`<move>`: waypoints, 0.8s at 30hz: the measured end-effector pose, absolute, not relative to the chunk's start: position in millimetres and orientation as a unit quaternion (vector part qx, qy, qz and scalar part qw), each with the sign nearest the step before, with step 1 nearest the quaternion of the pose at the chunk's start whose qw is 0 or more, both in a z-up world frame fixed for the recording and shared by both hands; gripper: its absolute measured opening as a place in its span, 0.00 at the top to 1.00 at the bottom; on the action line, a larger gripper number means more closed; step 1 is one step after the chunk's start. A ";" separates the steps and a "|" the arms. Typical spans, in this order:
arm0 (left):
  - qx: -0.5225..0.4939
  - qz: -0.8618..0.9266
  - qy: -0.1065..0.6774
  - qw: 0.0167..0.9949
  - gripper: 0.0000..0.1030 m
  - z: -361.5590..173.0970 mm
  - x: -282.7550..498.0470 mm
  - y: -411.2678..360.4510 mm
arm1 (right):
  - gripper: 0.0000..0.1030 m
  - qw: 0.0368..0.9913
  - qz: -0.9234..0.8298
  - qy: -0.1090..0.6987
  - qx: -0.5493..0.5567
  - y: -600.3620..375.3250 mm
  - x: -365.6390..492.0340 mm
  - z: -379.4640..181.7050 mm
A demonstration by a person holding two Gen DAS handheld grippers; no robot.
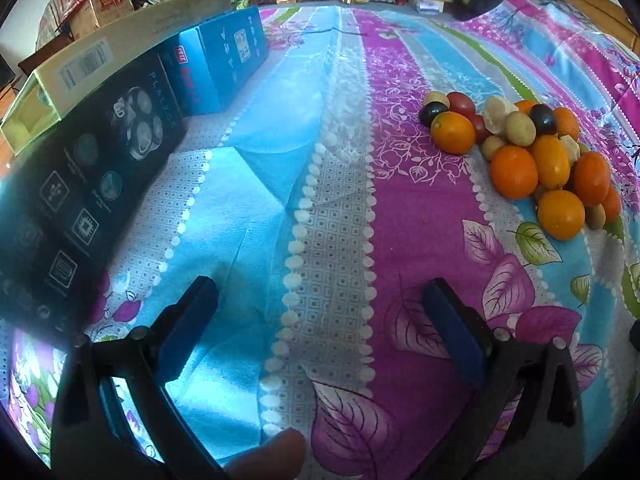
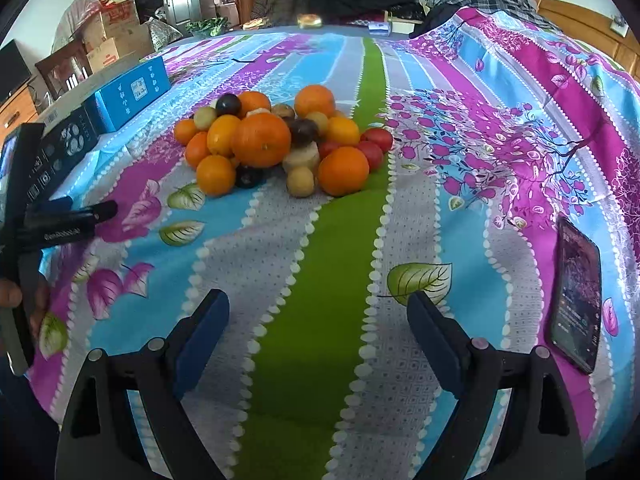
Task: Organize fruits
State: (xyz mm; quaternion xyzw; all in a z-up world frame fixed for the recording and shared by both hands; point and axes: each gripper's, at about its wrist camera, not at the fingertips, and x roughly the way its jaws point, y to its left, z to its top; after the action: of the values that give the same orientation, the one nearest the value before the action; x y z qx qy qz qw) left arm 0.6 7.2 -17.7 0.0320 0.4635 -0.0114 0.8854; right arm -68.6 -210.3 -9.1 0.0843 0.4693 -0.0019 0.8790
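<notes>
Over bedspread (image 2: 312,280), hand-held grippers (image 2: 318,312) wide, empty.

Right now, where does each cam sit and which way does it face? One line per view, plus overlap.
Left wrist: on the open left gripper, angled down at the bedspread; boxes left, fruit pile right; a fingertip shows.
Right wrist: on the open right gripper, angled down; fruit pile ahead, phone right; left gripper and hand at left.
Shared: fruit pile, boxes, bedspread.
</notes>
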 end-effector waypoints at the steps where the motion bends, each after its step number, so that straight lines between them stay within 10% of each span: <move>1: 0.032 -0.011 0.463 0.886 0.00 -17.9 0.8 7.5 | 0.10 0.881 -0.002 0.466 0.085 -211.4 -68.7 -14.1; 24: 0.041 0.004 0.453 0.891 0.00 -19.6 -5.3 2.8 | 0.00 0.884 -0.005 0.453 0.117 -221.8 -60.5 -42.6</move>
State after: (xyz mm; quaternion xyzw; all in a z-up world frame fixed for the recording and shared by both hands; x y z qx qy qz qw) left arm -5.3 2.8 -19.6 0.0408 0.4527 0.0039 0.8907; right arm -60.5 -221.8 -42.6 0.1174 0.4529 -0.0046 0.8838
